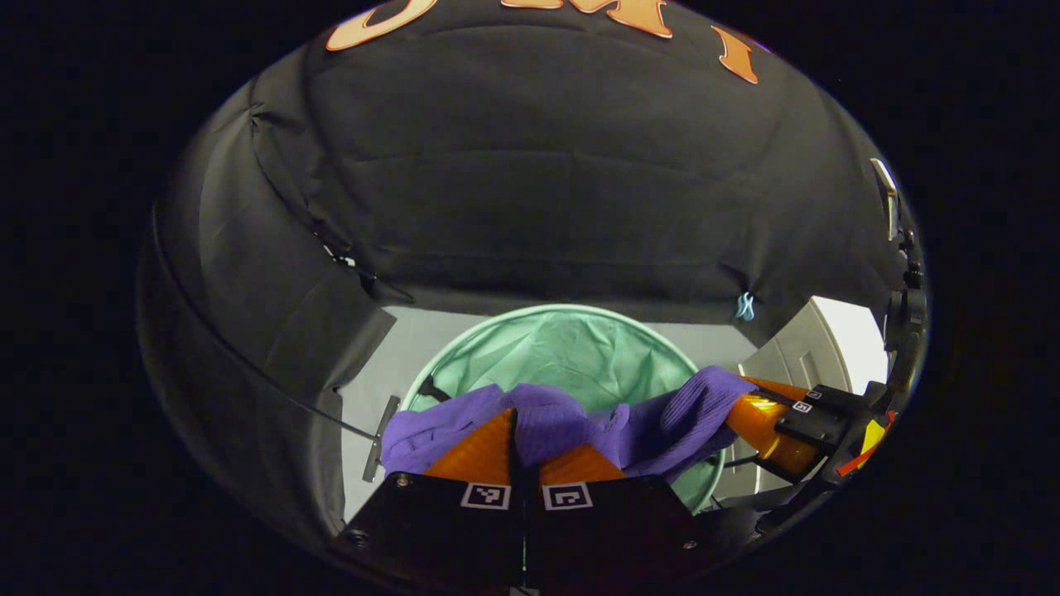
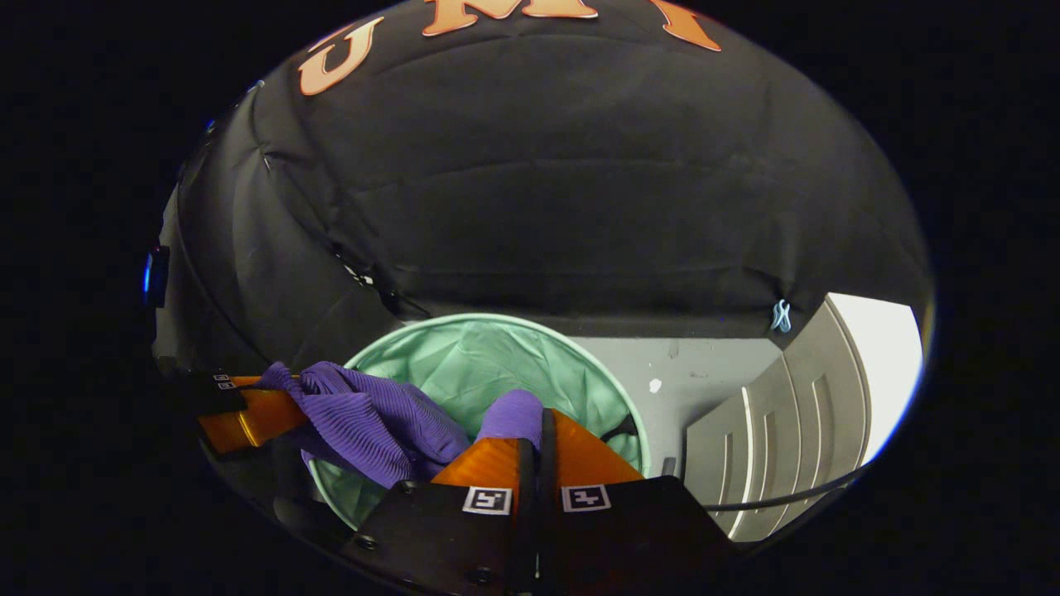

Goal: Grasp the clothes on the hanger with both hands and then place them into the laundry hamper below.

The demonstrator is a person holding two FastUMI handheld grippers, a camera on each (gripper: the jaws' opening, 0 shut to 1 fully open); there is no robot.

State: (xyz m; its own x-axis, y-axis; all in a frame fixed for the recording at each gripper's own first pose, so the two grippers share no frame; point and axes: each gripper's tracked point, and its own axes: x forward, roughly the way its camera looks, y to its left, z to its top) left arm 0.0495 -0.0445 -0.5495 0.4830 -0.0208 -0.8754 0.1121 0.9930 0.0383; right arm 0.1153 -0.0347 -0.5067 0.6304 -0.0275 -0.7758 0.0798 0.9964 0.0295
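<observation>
Left gripper view: garment [image 1: 571, 422] (purple) over hamper [image 1: 464, 348]

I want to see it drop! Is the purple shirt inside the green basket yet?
Not yet. The purple shirt hangs bunched between both grippers, above the green basket's open mouth; the basket looks empty inside.

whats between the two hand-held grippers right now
The purple garment stretches between the left hand-held gripper and right hand-held gripper, over the green hamper, in both views.

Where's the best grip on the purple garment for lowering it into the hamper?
Probably the two ends, from above, as now: the left gripper and right gripper each pinch a bunched end of the purple garment. It sags between them over the open green hamper, so it should drop straight in.
</observation>
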